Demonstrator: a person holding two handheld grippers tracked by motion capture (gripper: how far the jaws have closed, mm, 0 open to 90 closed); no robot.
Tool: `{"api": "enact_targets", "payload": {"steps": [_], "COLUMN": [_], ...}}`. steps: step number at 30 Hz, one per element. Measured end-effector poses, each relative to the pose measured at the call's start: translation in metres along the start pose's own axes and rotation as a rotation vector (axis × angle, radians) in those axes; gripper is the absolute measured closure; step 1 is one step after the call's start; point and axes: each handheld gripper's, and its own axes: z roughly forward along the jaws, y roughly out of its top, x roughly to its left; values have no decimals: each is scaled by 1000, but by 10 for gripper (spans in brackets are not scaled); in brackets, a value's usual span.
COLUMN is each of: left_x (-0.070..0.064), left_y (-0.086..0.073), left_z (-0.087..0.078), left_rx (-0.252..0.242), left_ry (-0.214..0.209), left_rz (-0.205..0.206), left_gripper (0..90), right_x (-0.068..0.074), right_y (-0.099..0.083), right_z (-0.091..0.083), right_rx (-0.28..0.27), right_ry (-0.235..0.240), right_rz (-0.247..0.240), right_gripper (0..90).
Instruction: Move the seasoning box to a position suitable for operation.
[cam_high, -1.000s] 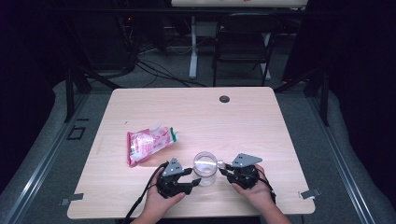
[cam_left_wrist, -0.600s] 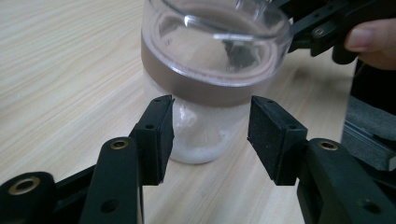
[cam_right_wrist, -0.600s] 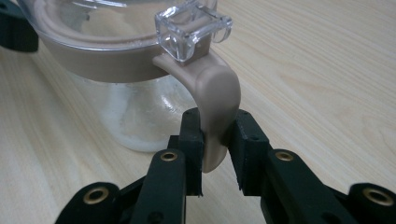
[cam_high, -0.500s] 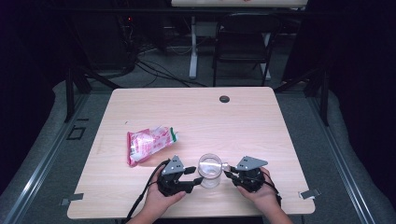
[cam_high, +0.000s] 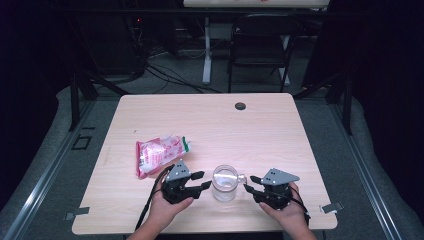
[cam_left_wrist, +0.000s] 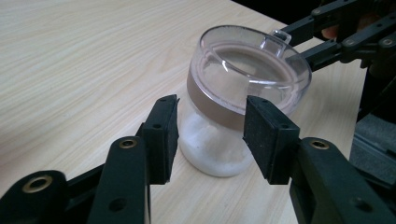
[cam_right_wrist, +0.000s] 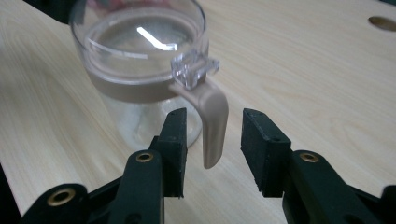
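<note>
A clear jar stands upright near the front edge of the desk, between the two grippers. It has a tan band around its neck, a clear lid seated on top, and a tan latch lever hanging down from a clear clip at the lid's rim. A low layer of white powder lies in the bottom of the jar. The left gripper faces the jar's side with its fingers apart, one on each side of the glass body and not clearly touching it. The right gripper comes from the opposite side, its fingers apart with the latch lever hanging between them, untouched. Farther back and to the left on the desk lies a red and white pouch, flat and well apart from the jar.
</note>
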Motion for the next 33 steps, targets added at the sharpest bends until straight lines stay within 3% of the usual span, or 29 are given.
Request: {"api": "enact_targets", "payload": {"steps": [3, 6, 9, 11, 15, 18, 21, 28, 33], "left_x": [2, 4, 6, 8, 11, 11, 11, 9, 5], "left_y": [2, 4, 5, 6, 8, 9, 9, 5, 4], "left_z": [-1, -1, -2, -3, -4, -4, -4, -1, 1], "left_rx": [-15, -10, -12, -15, -20, -26, -20, 2, 14], "left_ry": [-14, -2, -4, 1, 16, 10, 9, -16, -35], "left_rz": [-30, -34, -45, -50, -39, -41, -30, -20, -8], "left_gripper": [562, 560, 580, 603, 632, 704, 757, 827, 860], "right_x": [2, 3, 3, 4, 4, 3, 5, 9, 6], "right_y": [10, 20, 30, 34, 39, 48, 57, 51, 46], "right_z": [-7, -12, -14, -15, -12, -7, -4, -3, -1], "right_rx": [-4, -7, 9, 15, 15, 15, -21, -46, -30], "right_ry": [-20, -66, -59, -64, -43, -49, -44, -52, -26], "right_rz": [22, 26, 58, 44, 69, 67, 81, 114, 135], "right_gripper": [626, 567, 563, 631, 656, 680, 735, 791, 806]}}
